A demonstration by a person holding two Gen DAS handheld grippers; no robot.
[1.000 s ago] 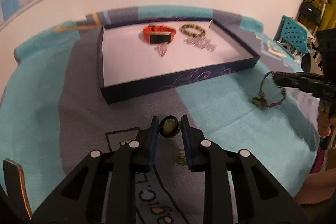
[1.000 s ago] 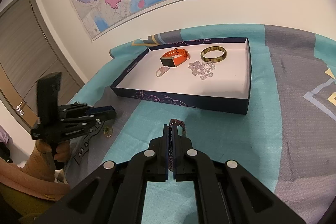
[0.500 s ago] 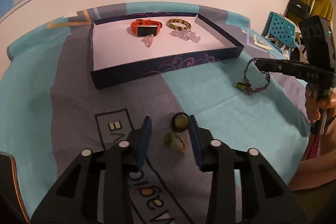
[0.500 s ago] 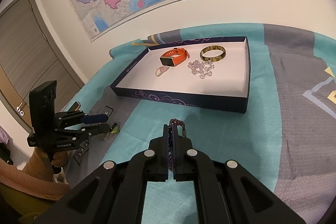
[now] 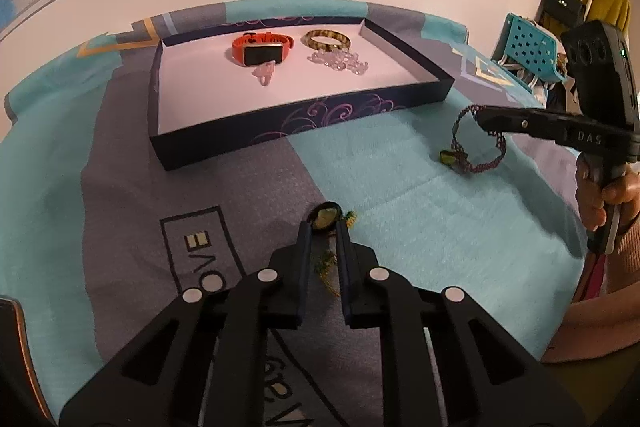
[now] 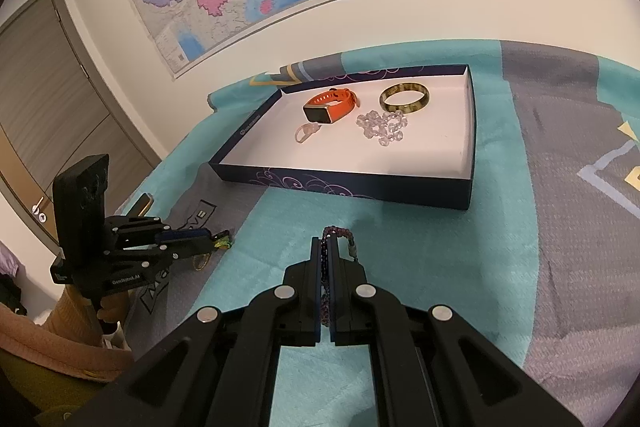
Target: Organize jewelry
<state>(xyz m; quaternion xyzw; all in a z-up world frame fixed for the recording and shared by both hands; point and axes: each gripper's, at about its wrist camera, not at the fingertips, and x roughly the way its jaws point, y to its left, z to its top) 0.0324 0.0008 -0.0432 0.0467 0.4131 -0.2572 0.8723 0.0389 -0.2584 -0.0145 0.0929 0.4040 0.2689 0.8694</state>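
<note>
My left gripper [image 5: 324, 227] hangs low over the grey cloth, its jaws closing. A dark-rimmed green pendant [image 5: 325, 217] is pinched between the fingertips, and its green-gold chain [image 5: 328, 267] trails on the cloth between the fingers. My right gripper [image 6: 329, 247] is shut on a purple braided bracelet [image 6: 340, 231], which hangs over the teal cloth as a loop [image 5: 480, 147]. Behind stands the dark blue tray [image 5: 304, 123] with a white floor. It holds an orange watch [image 5: 260, 49], a mottled bangle [image 5: 326, 39], clear beads [image 5: 340, 61] and a pink ring [image 5: 264, 73].
A teal-and-grey printed cloth [image 6: 420, 247] covers the surface. A teal perforated basket [image 5: 528, 47] and hanging bags stand off the right end. A phone edge [image 6: 144, 205] lies near my left gripper. A map covers the wall and a door [image 6: 52, 99] is at left.
The left gripper opened and let the pendant down onto the cloth, then narrowed around it again at the fingertips. The right gripper and its bracelet stayed still.
</note>
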